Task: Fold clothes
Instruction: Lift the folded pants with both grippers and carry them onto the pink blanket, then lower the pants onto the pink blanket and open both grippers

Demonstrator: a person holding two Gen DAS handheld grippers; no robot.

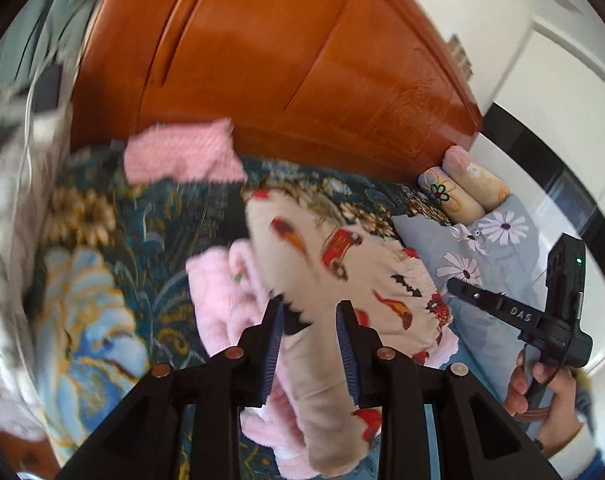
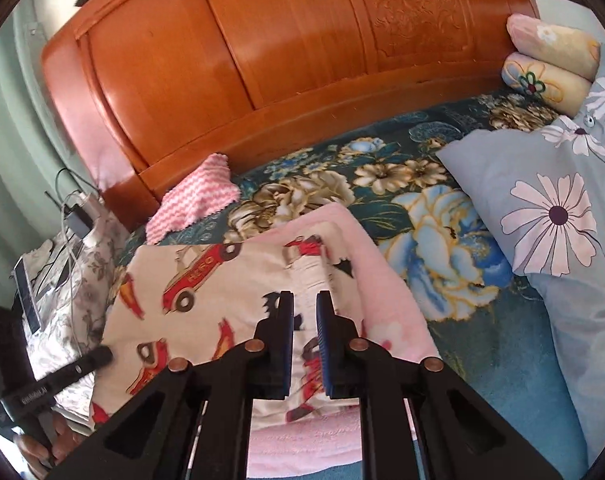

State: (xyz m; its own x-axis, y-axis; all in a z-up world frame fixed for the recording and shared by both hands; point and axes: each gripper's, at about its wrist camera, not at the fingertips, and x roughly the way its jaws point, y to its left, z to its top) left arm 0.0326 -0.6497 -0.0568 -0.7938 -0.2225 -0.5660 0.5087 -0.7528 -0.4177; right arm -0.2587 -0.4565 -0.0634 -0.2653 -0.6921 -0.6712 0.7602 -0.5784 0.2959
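A cream garment printed with red cars (image 1: 342, 248) (image 2: 190, 280), lined in pink fleece (image 2: 382, 280), lies on the floral bedspread (image 2: 422, 220). My left gripper (image 1: 310, 308) is low over its edge. The blue pads stand apart with a ridge of the cloth between them, not clearly pinched. My right gripper (image 2: 304, 296) has its pads nearly together on the gathered waistband. In the left wrist view the right gripper (image 1: 458, 288) reaches in from the right, held by a person's hand (image 1: 542, 400). The left gripper (image 2: 102, 354) shows at the garment's left edge in the right wrist view.
A wooden headboard (image 2: 282, 60) closes off the far side. A pink zigzag cloth (image 2: 198, 200) lies against it. A grey daisy pillow (image 2: 542, 200) and rolled floral pillows (image 2: 550, 60) fill the right. A silvery floral cloth with cables (image 2: 62, 272) sits at the left edge.
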